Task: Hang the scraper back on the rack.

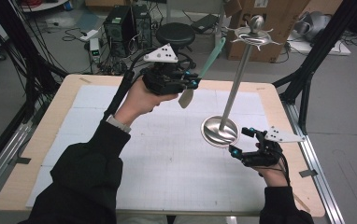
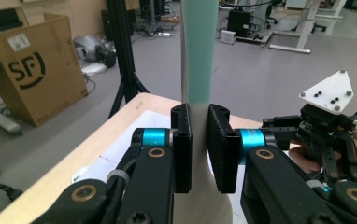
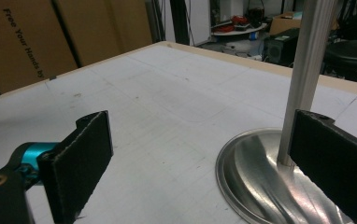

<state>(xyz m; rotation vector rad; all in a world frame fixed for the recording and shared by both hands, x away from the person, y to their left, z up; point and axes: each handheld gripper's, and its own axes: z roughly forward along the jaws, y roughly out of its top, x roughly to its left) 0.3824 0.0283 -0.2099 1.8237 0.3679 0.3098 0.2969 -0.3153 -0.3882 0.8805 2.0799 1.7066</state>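
A silicone spatula [image 1: 203, 70] with a mint-green handle and pale blade is held up over the table's far middle. My left gripper [image 1: 193, 80] is shut on it where the handle meets the blade [image 2: 199, 112]. A tall metal stand [image 1: 238, 77] with a round dished base [image 1: 219, 131] and hooked arms at its top stands right of centre. My right gripper [image 1: 241, 141] is open at the base's near right edge. In the right gripper view the stand's pole [image 3: 305, 70] rises beside the right pad, and the base [image 3: 260, 177] lies between the jaws.
A white gridded mat [image 1: 167, 154] covers the wooden table [image 1: 41, 135]. Behind the table are a black stool [image 1: 175, 33], computer towers [image 1: 125, 25] and a cardboard box [image 1: 272, 23]. Black frame legs [image 1: 307, 70] stand at the right; a rail [image 1: 326, 186] runs along the right edge.
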